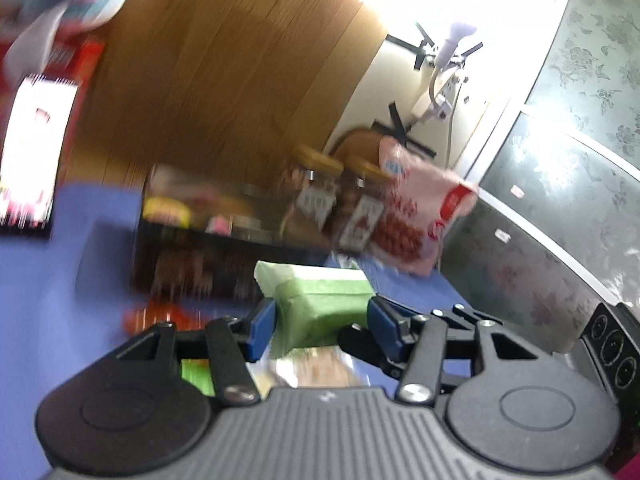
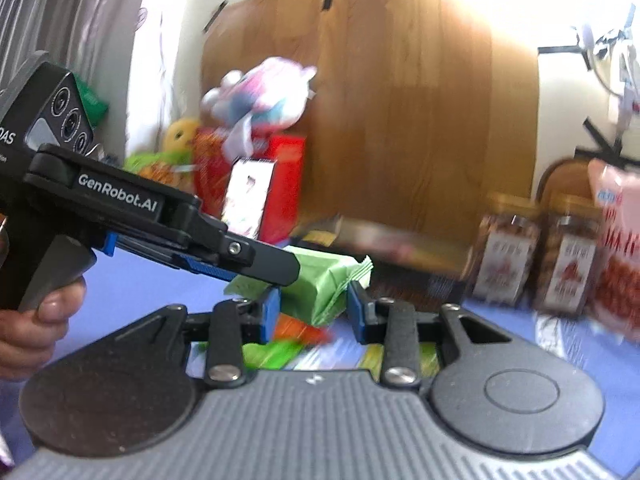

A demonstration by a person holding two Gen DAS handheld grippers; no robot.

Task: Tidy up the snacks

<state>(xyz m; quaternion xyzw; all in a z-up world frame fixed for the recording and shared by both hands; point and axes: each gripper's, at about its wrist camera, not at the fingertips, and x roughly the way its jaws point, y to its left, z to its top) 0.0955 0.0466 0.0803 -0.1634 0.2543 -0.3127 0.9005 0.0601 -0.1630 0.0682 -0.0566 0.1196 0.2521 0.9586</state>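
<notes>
Both grippers share one crinkly green foil snack packet (image 1: 320,304): left gripper (image 1: 320,322) fingers clamp its middle, right gripper (image 2: 313,310) fingers pinch its end. Held above blue table (image 1: 40,320), probably for carrying toward black tray (image 1: 224,256).

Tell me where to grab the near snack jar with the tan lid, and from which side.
Grip the jar across its straight body below the lid, coming from the front. It stands upright, a second jar crowds its right side, and the wall is close behind.
</notes>
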